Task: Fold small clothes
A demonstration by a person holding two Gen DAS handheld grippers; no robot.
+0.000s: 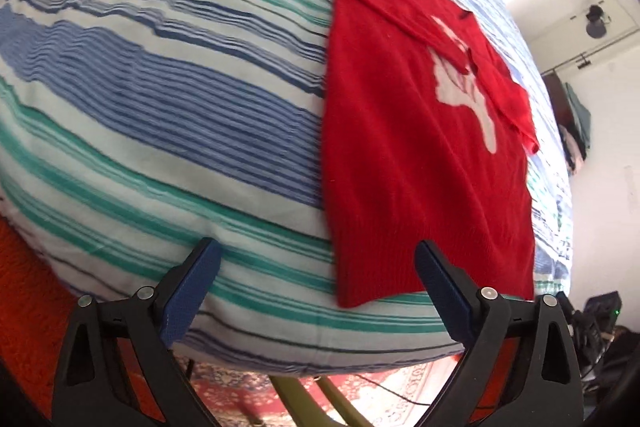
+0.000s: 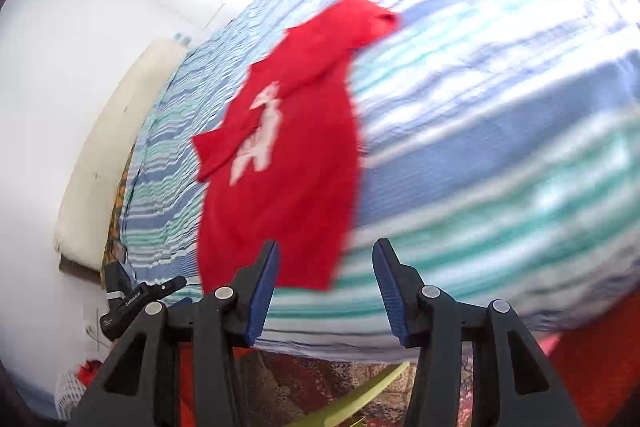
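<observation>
A small red top point(image 1: 412, 131) with a white print lies flat on a bed with a blue, green and white striped cover point(image 1: 168, 99). Both sleeves are folded in across its front. My left gripper point(image 1: 318, 251) is open wide above the bed's near edge, its right finger over the top's bottom hem and nothing between the pads. In the right wrist view, which is blurred, the red top point(image 2: 288, 163) lies ahead and my right gripper point(image 2: 326, 253) is open about halfway just short of its hem, over the striped cover point(image 2: 500, 131), holding nothing.
A patterned red rug point(image 1: 380, 387) covers the floor below the bed edge. White walls stand behind the bed, with dark gear point(image 1: 600, 323) on the floor at the right. The other gripper's black body point(image 2: 136, 303) shows at the lower left of the right wrist view.
</observation>
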